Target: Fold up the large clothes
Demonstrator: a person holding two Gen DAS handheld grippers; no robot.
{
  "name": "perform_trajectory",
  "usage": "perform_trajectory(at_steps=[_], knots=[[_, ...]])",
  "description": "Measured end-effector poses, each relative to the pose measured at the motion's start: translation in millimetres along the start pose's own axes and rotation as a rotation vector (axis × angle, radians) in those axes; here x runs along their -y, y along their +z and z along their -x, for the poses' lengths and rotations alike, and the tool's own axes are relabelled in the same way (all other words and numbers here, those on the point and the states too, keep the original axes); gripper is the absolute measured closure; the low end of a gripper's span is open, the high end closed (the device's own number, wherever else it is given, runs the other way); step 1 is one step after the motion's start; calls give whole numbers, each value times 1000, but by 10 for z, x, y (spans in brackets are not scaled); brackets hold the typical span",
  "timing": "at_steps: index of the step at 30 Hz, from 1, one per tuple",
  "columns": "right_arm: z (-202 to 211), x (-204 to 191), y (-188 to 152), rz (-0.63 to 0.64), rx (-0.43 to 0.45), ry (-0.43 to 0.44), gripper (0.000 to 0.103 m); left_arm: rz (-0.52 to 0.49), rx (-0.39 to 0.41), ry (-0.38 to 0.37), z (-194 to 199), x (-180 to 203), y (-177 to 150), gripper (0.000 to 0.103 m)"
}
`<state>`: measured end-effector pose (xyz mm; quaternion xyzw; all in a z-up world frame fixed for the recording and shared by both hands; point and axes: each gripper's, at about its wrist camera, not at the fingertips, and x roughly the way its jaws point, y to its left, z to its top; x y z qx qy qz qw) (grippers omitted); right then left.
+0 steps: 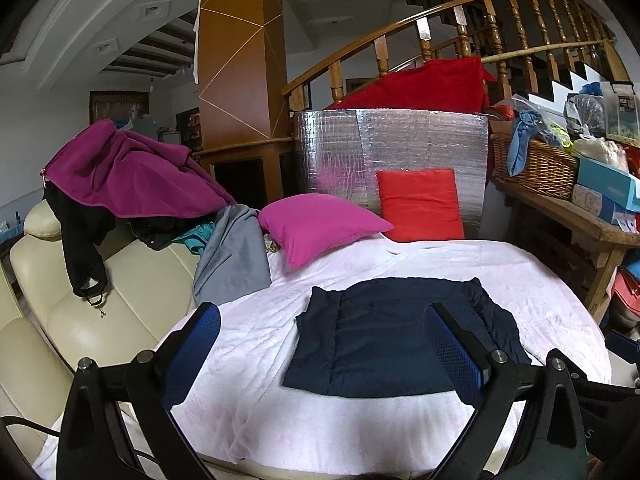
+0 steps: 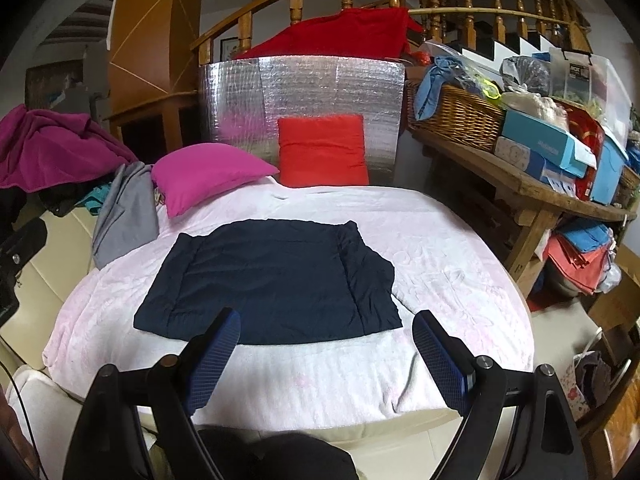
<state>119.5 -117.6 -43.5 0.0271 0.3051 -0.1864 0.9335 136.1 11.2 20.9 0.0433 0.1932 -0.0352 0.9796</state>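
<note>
Both grippers are hovering wide open and empty over a pink blanket. A navy jacket, partly folded into a rectangle, is lying flat just beyond the fingers of the right gripper and between and ahead of those of the left gripper. Risk: pinching the slippery jacket together with the blanket could be dragging the fold apart; an uneven lift could be skewing it.

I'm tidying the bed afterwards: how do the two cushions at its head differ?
The magenta cushion lies tilted on the pink blanket; the red cushion stands upright against the silver foil panel. The magenta one sits left of the red one. The magenta one looks plump, the red one flatter. Both are plain, single-coloured and squarish.
</note>
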Motion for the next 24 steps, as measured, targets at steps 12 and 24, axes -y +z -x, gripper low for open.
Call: perform_trajectory(at_steps=[12, 24], knots=[[-416, -101, 205, 12, -6, 51, 13, 17, -17, 69, -298, -15, 88, 2], [-711, -42, 277, -10, -4, 68, 13, 29, -77, 21, -763, 38, 24, 2]])
